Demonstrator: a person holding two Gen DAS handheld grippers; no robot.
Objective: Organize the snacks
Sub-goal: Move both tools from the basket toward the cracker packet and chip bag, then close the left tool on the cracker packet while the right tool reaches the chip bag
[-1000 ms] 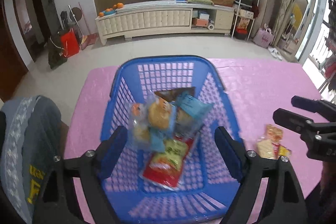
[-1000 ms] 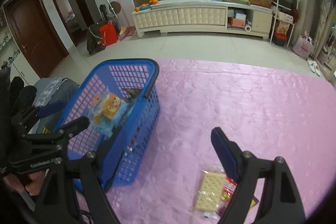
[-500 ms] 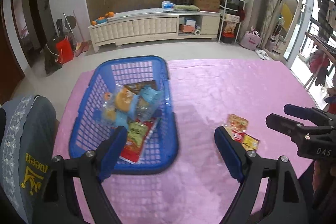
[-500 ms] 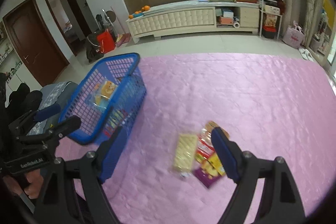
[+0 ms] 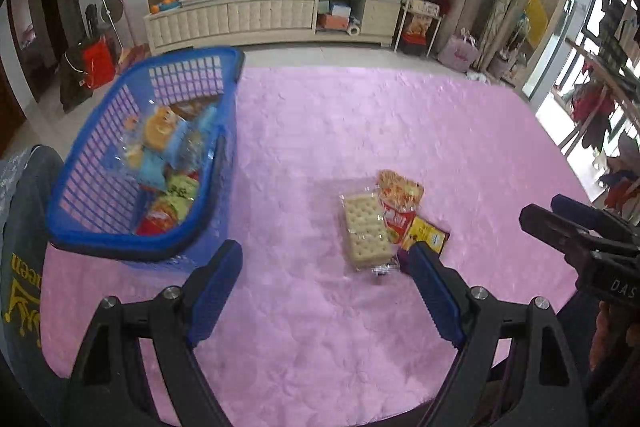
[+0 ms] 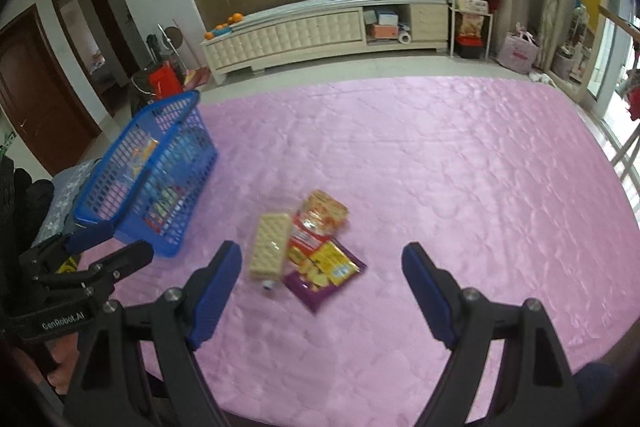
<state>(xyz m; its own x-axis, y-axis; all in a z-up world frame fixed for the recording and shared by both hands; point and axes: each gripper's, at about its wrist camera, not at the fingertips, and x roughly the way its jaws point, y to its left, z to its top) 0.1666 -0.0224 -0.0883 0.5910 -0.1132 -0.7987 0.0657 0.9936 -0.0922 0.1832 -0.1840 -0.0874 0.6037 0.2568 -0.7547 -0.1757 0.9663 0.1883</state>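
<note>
Both my grippers have swung away from the blue basket [image 5: 132,163] toward the loose snacks; a second ago my left gripper [image 5: 324,291] hung right over the basket, and now the basket sits off to its left at the edge of the pink tablecloth [image 5: 360,115]. Several snack packs [image 5: 164,147] lie piled inside that basket. My left gripper is spread wide with nothing between its fingers, its right fingertip just in front of the loose pile. That pile lies near the middle of the cloth, well apart from the basket: a clear-wrapped cracker pack [image 6: 270,245], a red and orange packet [image 6: 316,223] touching it, and a purple and yellow packet [image 6: 326,273] partly under that one. My right gripper [image 6: 322,281] hovers over the pile, released and empty, fingers wide on either side of the packets.
</note>
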